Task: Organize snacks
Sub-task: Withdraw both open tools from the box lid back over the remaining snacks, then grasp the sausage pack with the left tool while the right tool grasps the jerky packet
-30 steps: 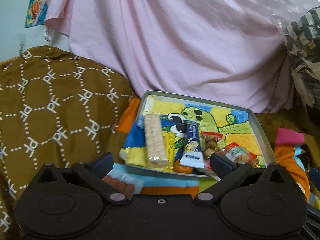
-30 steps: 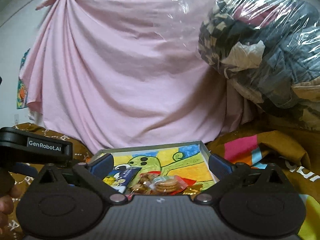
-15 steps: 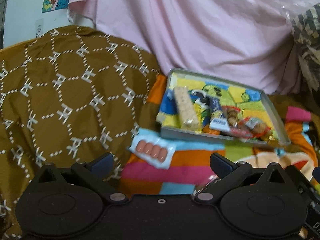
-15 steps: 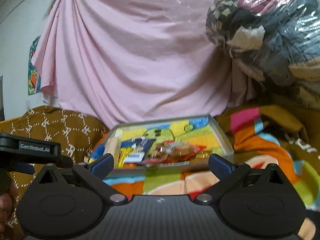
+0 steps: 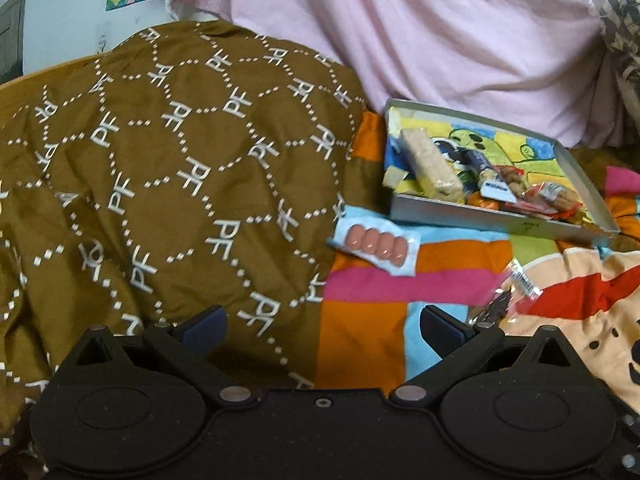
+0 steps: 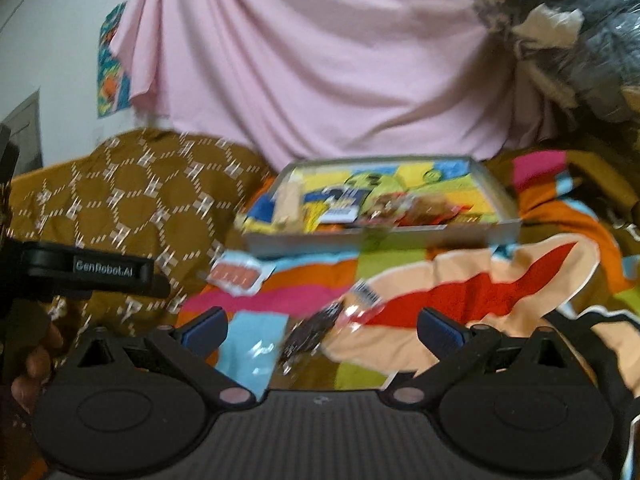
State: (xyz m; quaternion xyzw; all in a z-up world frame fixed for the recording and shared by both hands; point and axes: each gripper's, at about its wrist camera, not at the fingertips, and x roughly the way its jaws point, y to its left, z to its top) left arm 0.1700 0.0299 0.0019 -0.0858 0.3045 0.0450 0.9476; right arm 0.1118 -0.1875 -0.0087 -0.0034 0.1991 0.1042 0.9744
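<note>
**Q:** Where did things stand when you paused?

**A:** Both grippers were empty with their jaws spread wide. In the left wrist view my left gripper (image 5: 322,326) sat at the bottom centre, over the seam between the brown patterned cover (image 5: 168,168) and the striped blanket (image 5: 368,320). The tray (image 5: 504,222) lay at centre right with a grain bar (image 5: 430,164) and other wrapped snacks inside. The sausage pack (image 5: 376,245) lay outside, just beside the tray's near left corner.

**Q:** And the right side?

**A:** My right gripper (image 6: 322,326) hung low in its own frame, above a clear-wrapped dark snack (image 6: 316,334) on the blanket, roughly between its fingertips. That view was blurred, so I couldn't read the wrapper.

**Q:** How did you judge the pick should go?

**A:** I reckoned the clear wrapper would be slippery and crinkly, so I'd pinch across its narrow width, pressing into the soft blanket a little. The sausage pack is flat; I'd take it by one edge with the left, then lift over the tray wall rather than drag it.
</note>
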